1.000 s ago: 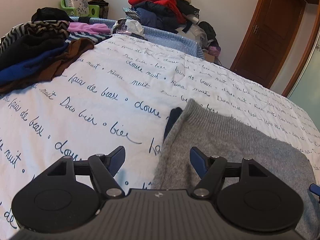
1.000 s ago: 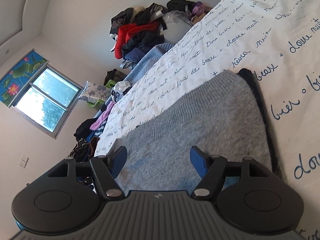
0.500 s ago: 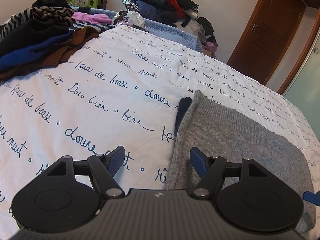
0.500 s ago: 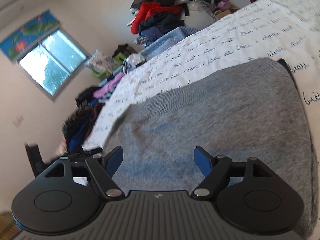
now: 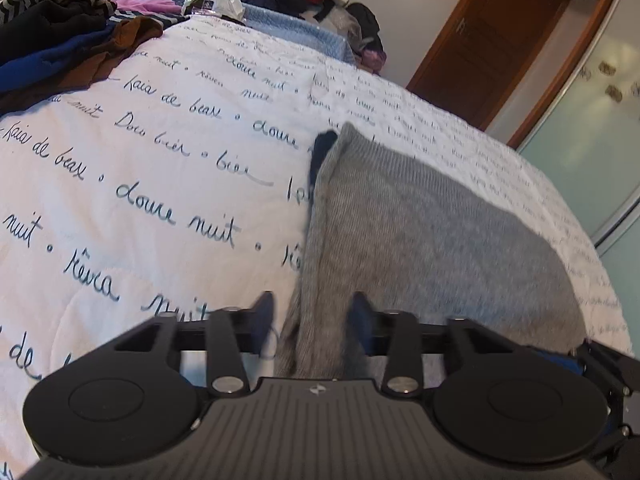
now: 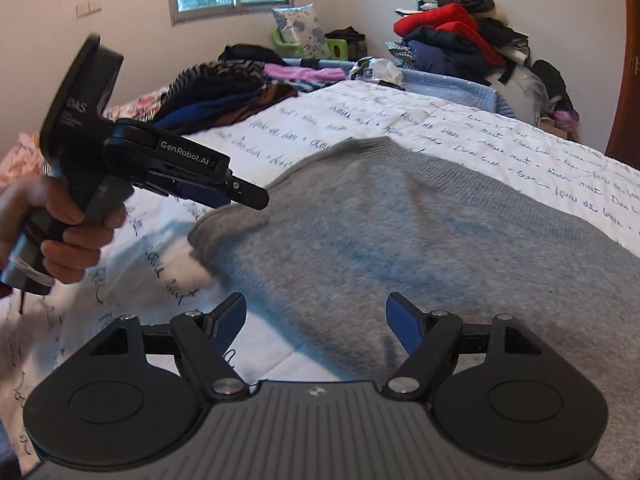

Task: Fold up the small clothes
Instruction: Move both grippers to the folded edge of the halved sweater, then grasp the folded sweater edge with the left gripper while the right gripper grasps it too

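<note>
Bedroom clutter rings the scene: a bed (image 5: pixel 132 184) under a white quilt with blue script, clothes piled at its far edge, a door beyond. On the quilt lies the grey jumper (image 5: pixel 420 240), spread fairly flat, with a dark garment (image 5: pixel 322 148) peeking out from under its far left corner.

My left gripper (image 5: pixel 310 320) sits at the jumper's near left edge. Its jaws are narrowed around a bunched ridge of the knit, which stands up between the pads; I cannot tell whether they are fully clamped on it. From the right wrist view that same gripper (image 6: pixel 244 196) reaches over the jumper's left edge, where the fabric lifts into a small peak, which suggests the edge is being gathered for a fold.

My right gripper (image 6: pixel 316 320) hovers over the jumper's near edge, jaws wide and holding nothing, one pad above the quilt and the other above the knit. I judge it is placed to take the neighbouring hem, so both corners can travel together.
</note>
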A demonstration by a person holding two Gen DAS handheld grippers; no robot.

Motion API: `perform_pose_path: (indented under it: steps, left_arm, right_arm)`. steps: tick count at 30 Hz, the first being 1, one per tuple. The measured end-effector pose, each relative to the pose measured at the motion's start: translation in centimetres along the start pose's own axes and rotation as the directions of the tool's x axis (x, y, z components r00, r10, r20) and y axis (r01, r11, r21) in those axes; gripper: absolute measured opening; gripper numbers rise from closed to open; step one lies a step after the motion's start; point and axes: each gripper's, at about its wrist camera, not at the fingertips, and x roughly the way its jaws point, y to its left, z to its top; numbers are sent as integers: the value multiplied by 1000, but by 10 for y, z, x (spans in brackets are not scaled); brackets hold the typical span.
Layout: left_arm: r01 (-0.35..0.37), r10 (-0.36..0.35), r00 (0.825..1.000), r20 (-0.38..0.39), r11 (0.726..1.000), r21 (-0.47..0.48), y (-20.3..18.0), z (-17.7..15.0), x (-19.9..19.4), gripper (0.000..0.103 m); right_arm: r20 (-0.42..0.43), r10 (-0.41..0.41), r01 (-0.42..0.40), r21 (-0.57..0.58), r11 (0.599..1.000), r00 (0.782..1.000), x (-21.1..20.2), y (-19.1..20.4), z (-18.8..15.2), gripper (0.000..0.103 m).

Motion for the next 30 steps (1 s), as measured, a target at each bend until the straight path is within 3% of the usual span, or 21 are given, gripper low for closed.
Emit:
perform_pose_path:
  steps: [2, 9, 10, 11, 14, 15, 17, 22, 25, 30]
  left_arm:
    - [0, 0, 1000, -6, 1000, 19, 1, -5, 1, 13]
    - [14, -14, 1000, 14, 1000, 10, 8, -3, 1, 13]
    - [17, -17, 1000, 16, 1000, 8, 9, 0, 1, 15]
    - [8, -8, 1000, 22, 1000, 2, 9, 3, 1, 24]
    - [13, -13, 1000, 24, 1000, -14, 12, 17, 5, 70]
    - [25, -24, 999, 34, 999, -28, 13, 22, 7, 76]
    - [63, -60, 997, 54, 997, -53, 16, 31, 10, 77]
    - [130, -128, 992, 22, 985, -114, 21, 54, 36, 78]
    - [97, -96, 995, 10, 990, -105, 17, 63, 51, 78]
    - [32, -32, 999, 20, 999, -19, 3, 69, 62, 78]
  right_arm:
    - [-16, -17, 17, -30, 999, 1000, 7, 9, -1, 77]
    - [-14, -126, 121, -191, 974, 992, 25, 45, -6, 77]
    - [-9, -160, 154, -230, 961, 987, 29, 51, -7, 77]
    - [-2, -194, 186, -270, 945, 981, 33, 57, -8, 77]
    - [29, -270, 262, -366, 893, 962, 44, 74, -11, 77]
    - [41, -289, 281, -390, 877, 957, 48, 78, -12, 77]
    - [71, -330, 327, -434, 840, 941, 54, 87, -14, 77]
    - [143, -411, 425, -496, 757, 900, 68, 101, -16, 81]
    - [184, -452, 477, -515, 712, 873, 75, 105, -17, 84]
    - [223, -483, 523, -512, 681, 847, 82, 104, -17, 89]
